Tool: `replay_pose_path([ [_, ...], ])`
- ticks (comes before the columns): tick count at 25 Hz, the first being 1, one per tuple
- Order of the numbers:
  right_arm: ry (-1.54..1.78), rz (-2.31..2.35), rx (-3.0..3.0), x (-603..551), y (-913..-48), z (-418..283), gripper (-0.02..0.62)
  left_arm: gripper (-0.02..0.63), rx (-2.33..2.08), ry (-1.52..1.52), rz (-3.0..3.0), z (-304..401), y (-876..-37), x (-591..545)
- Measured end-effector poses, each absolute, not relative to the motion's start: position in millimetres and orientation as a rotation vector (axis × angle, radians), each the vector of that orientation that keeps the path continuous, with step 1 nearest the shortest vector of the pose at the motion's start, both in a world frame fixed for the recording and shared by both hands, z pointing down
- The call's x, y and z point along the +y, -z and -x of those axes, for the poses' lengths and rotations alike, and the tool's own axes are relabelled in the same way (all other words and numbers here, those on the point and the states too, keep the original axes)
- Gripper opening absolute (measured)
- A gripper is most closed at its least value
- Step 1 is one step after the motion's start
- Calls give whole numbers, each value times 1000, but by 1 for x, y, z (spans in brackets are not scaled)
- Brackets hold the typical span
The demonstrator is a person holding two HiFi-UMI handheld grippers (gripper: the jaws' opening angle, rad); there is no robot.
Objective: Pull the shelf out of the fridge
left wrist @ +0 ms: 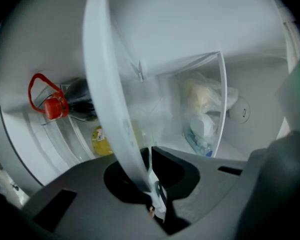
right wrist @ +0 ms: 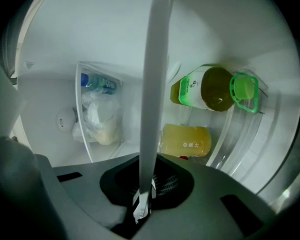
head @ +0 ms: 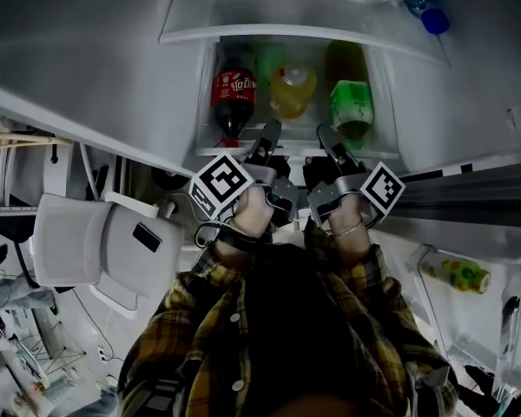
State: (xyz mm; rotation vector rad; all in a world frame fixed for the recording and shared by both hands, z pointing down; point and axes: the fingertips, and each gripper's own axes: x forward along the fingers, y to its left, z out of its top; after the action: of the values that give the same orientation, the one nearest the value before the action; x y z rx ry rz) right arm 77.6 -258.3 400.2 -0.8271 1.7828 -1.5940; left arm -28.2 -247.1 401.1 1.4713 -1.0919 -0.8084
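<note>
The fridge shelf (head: 215,152) carries a cola bottle (head: 233,94), a yellow juice bottle (head: 293,89) and a green tea bottle (head: 352,102). Both grippers reach its white front rim side by side. My left gripper (head: 266,142) is shut on the rim, which runs as a white band (left wrist: 107,84) down into the jaws of the left gripper (left wrist: 151,184). My right gripper (head: 328,142) is shut on the same rim (right wrist: 154,84), pinched between the jaws of the right gripper (right wrist: 145,194). The green tea bottle (right wrist: 210,86) and juice bottle (right wrist: 186,140) lie just beyond it.
A glass shelf (head: 243,31) above holds a plastic bag (right wrist: 97,119) and a blue-capped bottle (head: 434,20). The open fridge door at the right has a bottle (head: 458,274) in its rack. A white chair (head: 104,246) stands at the left.
</note>
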Motion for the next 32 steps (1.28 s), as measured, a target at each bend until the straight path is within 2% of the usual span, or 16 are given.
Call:
replay_pose_path([
  [32, 1613, 803, 1807, -187, -397, -87, 28, 29, -1005, 821, -1472, 14, -393, -179],
])
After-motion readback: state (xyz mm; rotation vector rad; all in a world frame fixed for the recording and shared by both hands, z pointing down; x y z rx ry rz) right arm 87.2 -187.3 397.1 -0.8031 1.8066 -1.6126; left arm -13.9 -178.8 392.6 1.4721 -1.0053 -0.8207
